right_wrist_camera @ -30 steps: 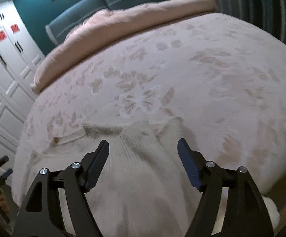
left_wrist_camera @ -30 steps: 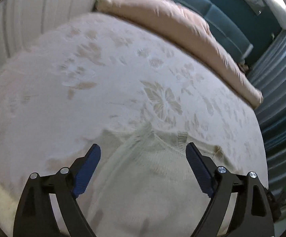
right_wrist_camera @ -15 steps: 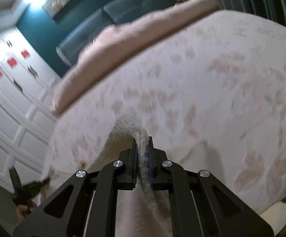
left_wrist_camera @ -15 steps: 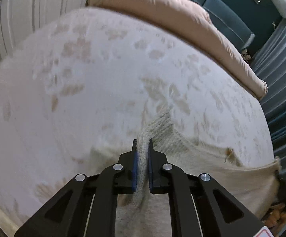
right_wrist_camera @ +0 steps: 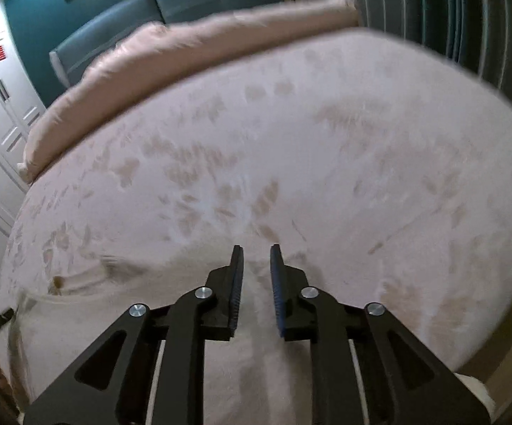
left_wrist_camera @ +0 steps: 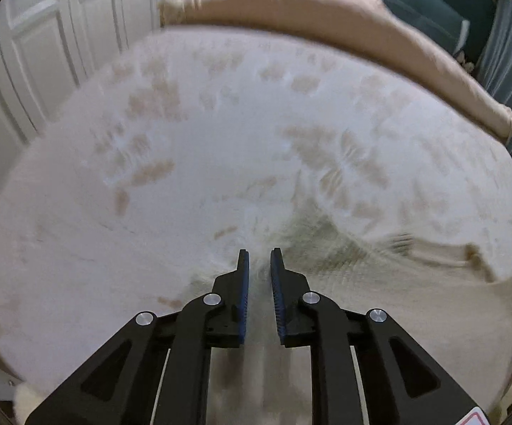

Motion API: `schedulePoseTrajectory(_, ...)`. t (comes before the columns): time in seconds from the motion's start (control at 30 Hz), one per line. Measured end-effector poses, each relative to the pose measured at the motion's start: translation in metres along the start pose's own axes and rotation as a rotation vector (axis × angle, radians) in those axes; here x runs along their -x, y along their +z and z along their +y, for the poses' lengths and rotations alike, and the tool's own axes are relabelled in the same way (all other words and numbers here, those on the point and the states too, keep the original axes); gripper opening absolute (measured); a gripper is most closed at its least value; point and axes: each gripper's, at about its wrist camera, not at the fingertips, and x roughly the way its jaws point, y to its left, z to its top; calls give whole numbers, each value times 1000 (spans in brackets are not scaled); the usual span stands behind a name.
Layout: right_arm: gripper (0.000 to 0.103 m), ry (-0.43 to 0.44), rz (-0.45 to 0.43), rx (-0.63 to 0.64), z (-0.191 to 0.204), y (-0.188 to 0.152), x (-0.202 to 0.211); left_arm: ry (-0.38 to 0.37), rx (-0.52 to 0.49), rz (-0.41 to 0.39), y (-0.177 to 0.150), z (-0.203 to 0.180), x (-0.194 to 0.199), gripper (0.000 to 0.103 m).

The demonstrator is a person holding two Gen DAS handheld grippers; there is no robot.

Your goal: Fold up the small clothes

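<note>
Knitwear was what we had to fold: a cream ribbed-knit sweater (left_wrist_camera: 380, 283) lay spread on the near edge of the bed, its ribbed hem or collar band and a small tan tag showing toward the right in the left wrist view, toward the left (right_wrist_camera: 79, 283) in the right wrist view. We judged it soft, light and limp, likely to sag and stretch from any pinched point, so the thicker ribbed edges or shoulder seams looked the safest places to take hold, one at each side.

Our left gripper (left_wrist_camera: 259, 258) had its blue-padded fingers drawn near together with a narrow gap; blur kept us from telling whether a fold of knit sat between them. Our right gripper (right_wrist_camera: 256, 255) looked the same, and again we could not tell.

Under the sweater was the pale floral-patterned bedspread (left_wrist_camera: 203, 141), with a long pink rolled duvet (left_wrist_camera: 326, 17) at the far side. Beyond stood white panelled wardrobe doors (left_wrist_camera: 43, 53).
</note>
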Motion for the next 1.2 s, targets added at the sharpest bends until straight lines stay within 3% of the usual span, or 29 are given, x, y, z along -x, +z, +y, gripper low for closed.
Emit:
schedulePoseTrajectory(0.07, 17, 103, -6, 57, 30, -11, 21, -73, -20, -58, -9, -16, 35, 10)
schedulePoseTrajectory(0.1, 17, 187, 33, 114, 55, -26, 28, -128, -28, -71, -16, -25, 48, 10)
schedulePoseTrajectory(0.2, 16, 398, 178, 246, 117, -75, 34, -297, -126, 20, -54, -75, 61, 13)
schedulePoseTrajectory(0.23, 15, 483, 254, 289, 139, -100, 33, -314, -153, 55, -65, -85, 58, 13)
schedulePoseTrajectory(0.3, 15, 526, 321, 352, 159, -131, 32, -313, -191, 120, -89, -100, 46, 13)
schedulePoseTrajectory(0.37, 14, 481, 371, 416, 156, -156, 29, -281, -178, 188, -108, -93, 30, 13)
schedulePoseTrajectory(0.43, 12, 453, 386, 386, 126, -156, 30, -272, -126, 228, -120, -66, 26, 12)
schedulePoseTrajectory(0.5, 12, 403, 389, 314, 85, -144, 33, -270, -84, 230, -124, -38, 29, 9)
schedulePoseTrajectory(0.57, 15, 295, 387, 215, 27, -131, 36, -208, -62, 244, -129, -8, 32, 8)
schedulePoseTrajectory(0.6, 17, 164, 383, 158, -9, -125, 38, -196, -42, 248, -131, 6, 33, 8)
schedulePoseTrajectory(0.63, 15, 105, 389, 112, -33, -122, 38, -149, -16, 255, -134, 22, 32, 7)
schedulePoseTrajectory(0.7, 5, 65, 388, -15, -82, -113, 43, -182, 31, 262, -138, 39, 31, 8)
schedulePoseTrajectory(0.73, 13, 40, 367, -31, -91, -110, 48, -199, 71, 268, -137, 45, 32, 8)
schedulePoseTrajectory(0.8, 17, -48, 296, 13, -94, -97, 60, -184, 85, 266, -129, 41, 40, 6)
schedulePoseTrajectory(0.87, 26, 4, 236, 17, -83, -74, 68, -192, 62, 186, -110, 22, 59, 6)
schedulePoseTrajectory(0.9, 41, 30, 216, 13, -78, -66, 67, -203, 49, 164, -103, 17, 62, 8)
schedulePoseTrajectory(0.93, 53, 56, 184, 16, -69, -55, 65, -213, 25, 134, -89, 7, 65, 15)
schedulePoseTrajectory(0.97, 55, 72, 154, 26, -58, -48, 61, -209, 9, 111, -76, 1, 62, 22)
schedulePoseTrajectory(1.0, 56, 82, 132, 40, -49, -38, 53, -199, 0, 89, -64, -2, 59, 39)
schedulePoseTrajectory(1.03, 56, 80, 113, 54, -40, -27, 41, -182, 1, 67, -49, -8, 51, 50)
schedulePoseTrajectory(1.07, 56, 78, 108, 56, -32, -19, 27, -177, 10, 57, -39, -10, 43, 51)
schedulePoseTrajectory(1.13, 61, 87, 115, 35, -21, -14, 9, -188, 56, 71, -19, -11, 19, 66)
schedulePoseTrajectory(1.2, 67, 75, 130, -2, -14, -9, -11, -176, 106, 112, -8, -4, -3, 68)
